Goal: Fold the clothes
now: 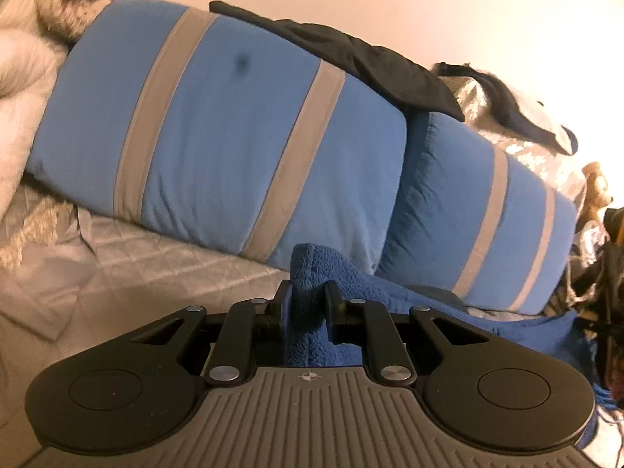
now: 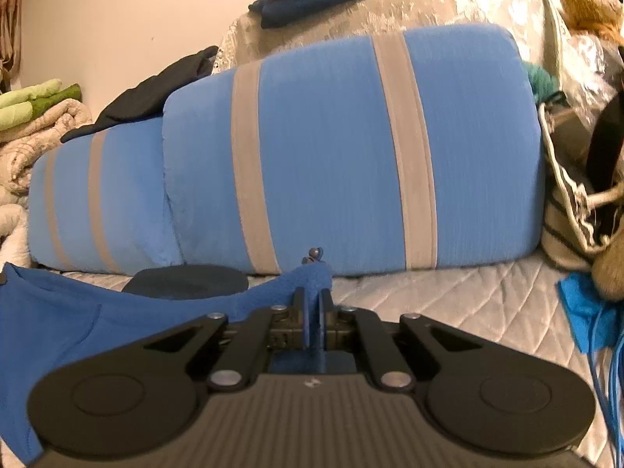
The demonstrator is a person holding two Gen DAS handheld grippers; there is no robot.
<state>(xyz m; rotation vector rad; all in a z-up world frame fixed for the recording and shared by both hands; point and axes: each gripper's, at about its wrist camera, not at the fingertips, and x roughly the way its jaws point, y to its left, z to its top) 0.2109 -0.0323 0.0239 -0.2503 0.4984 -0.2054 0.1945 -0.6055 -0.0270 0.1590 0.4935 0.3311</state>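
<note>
Grippers both pinched the blue fleece garment (image 1: 308, 273): left gripper (image 1: 308, 304) nearly closed on a thick fold, right gripper (image 2: 312, 304) clamped at twelve o'clock. Lifting looked underway; next, probably spreading it flat on the quilted bed (image 2: 448, 304).

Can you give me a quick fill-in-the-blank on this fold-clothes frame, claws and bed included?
1. Both the left claw and the right claw are shut on the ____ fleece garment.
2. The blue pillows carry ____ stripes.
3. A dark garment is draped over the top of the ____.
4. In the right wrist view, a ____ sits at the upper right.

Missing: blue; grey; pillows; teddy bear
</note>
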